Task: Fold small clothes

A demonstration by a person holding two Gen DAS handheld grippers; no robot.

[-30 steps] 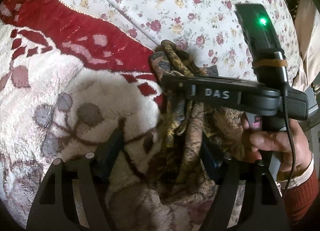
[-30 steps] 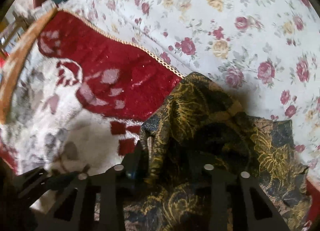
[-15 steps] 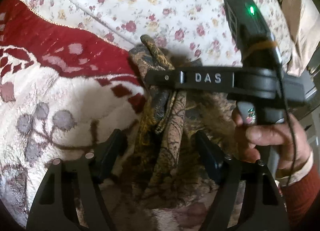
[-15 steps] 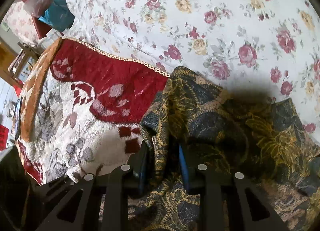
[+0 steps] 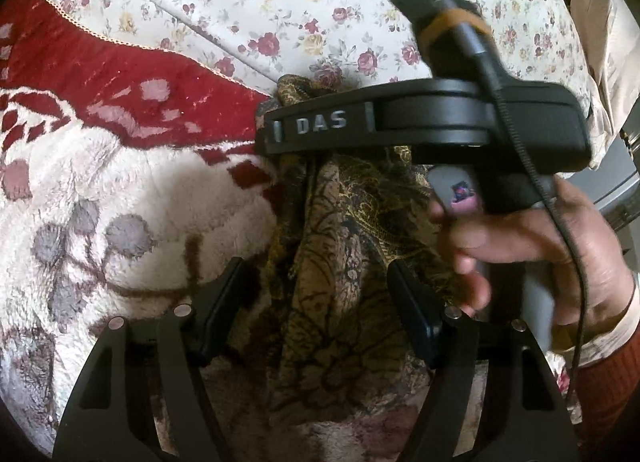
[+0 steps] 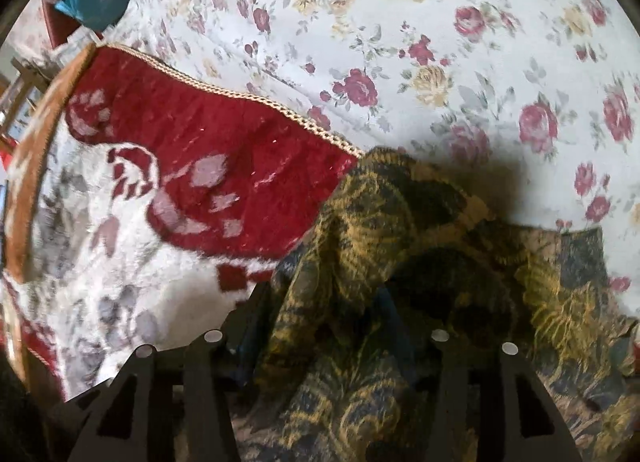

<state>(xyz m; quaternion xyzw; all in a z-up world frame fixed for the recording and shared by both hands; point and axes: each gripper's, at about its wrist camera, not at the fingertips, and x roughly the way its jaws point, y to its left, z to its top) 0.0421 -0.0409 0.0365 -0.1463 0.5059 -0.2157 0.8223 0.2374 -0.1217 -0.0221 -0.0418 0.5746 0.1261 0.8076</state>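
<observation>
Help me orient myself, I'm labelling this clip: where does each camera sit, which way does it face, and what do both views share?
Left wrist: on the left gripper, looking steeply down at the patterned garment between its open fingers; the right gripper and the person's hand show.
Right wrist: on the right gripper, looking steeply down at the garment bunched between its fingers, whose jaws have just been opening; no hand shows.
Shared: the garment, the red and white plush blanket and the floral sheet.

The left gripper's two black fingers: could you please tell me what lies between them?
A bunched ridge of the dark gold-patterned cloth lies between the left gripper's open fingers, touching neither; the left wrist view shows this.
</observation>
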